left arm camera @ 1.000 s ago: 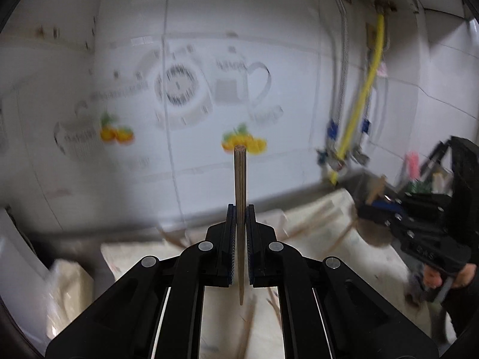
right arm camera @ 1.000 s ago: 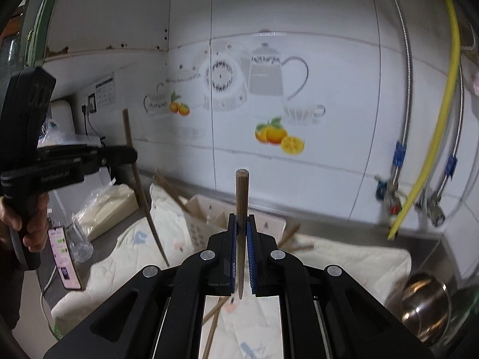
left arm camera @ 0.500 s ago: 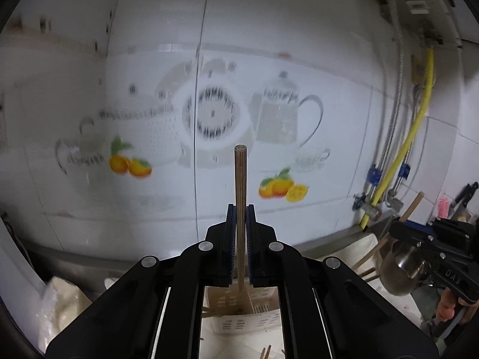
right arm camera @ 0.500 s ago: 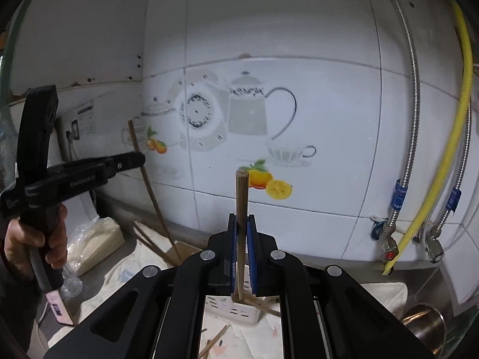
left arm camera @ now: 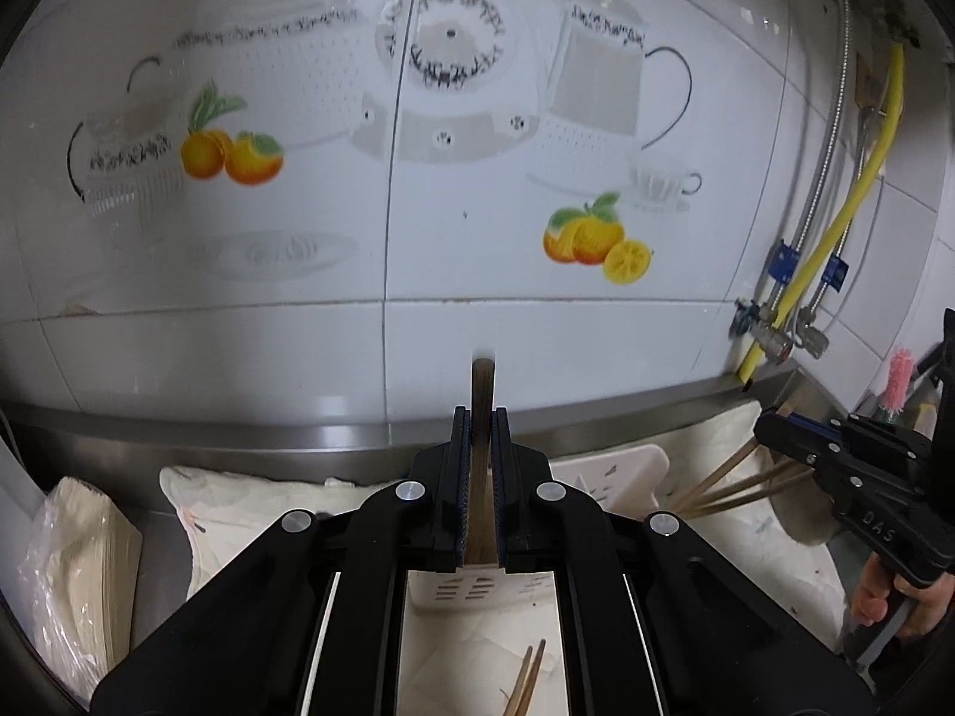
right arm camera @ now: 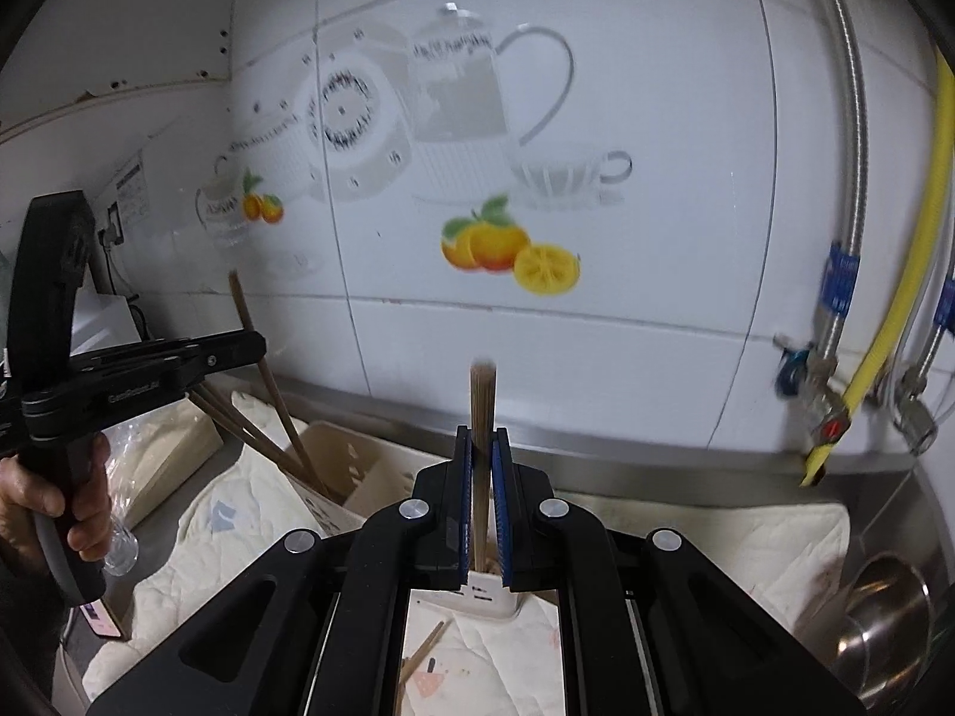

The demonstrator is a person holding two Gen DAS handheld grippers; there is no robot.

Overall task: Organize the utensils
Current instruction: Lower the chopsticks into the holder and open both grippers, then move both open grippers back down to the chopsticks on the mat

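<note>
My left gripper (left arm camera: 477, 417) is shut on a dark wooden chopstick (left arm camera: 481, 394) that stands upright over a white slotted utensil holder (left arm camera: 621, 471). My right gripper (right arm camera: 482, 435) is shut on a lighter wooden chopstick (right arm camera: 482, 400), also upright above the white holder (right arm camera: 489, 593). In the left wrist view the right gripper (left arm camera: 776, 426) shows at the right, with several chopsticks (left arm camera: 728, 486) leaning out of the holder under it. In the right wrist view the left gripper (right arm camera: 250, 349) shows at the left with its chopstick (right arm camera: 245, 310) going down into a beige holder (right arm camera: 358, 459).
A white padded cloth (left arm camera: 256, 501) covers the steel counter, with loose chopsticks (left arm camera: 528, 680) on it. A bagged stack of paper (left arm camera: 71, 549) lies at left. A steel bowl (right arm camera: 889, 614) sits at right. Yellow hose and valves (right arm camera: 865, 370) hang on the tiled wall.
Both grippers have moved closer to the wall and lower over the holder. The chopsticks stay clamped, with less length showing above the fingers.
</note>
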